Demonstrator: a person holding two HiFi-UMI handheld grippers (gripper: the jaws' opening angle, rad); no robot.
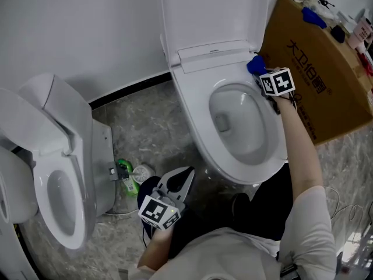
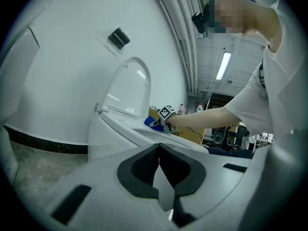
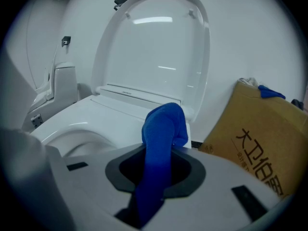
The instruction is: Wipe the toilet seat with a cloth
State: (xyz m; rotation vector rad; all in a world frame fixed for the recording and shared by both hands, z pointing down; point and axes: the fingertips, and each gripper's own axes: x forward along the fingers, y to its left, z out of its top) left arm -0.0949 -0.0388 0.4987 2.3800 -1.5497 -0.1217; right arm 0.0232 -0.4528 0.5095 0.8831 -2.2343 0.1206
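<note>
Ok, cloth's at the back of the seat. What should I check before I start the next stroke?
1. Cloth gripped: ok, the right claw is shut on it.
2. Lid up, off the seat: ok.
3. Cloth pressed on the seat: cannot tell. It sits at the rear right corner, near the hinge.
4. Left claw out of the way: ok. It is shut, empty and held low in front of the toilet.
5. Room on the right: cannot tell. The box stands close beside the right claw.
</note>
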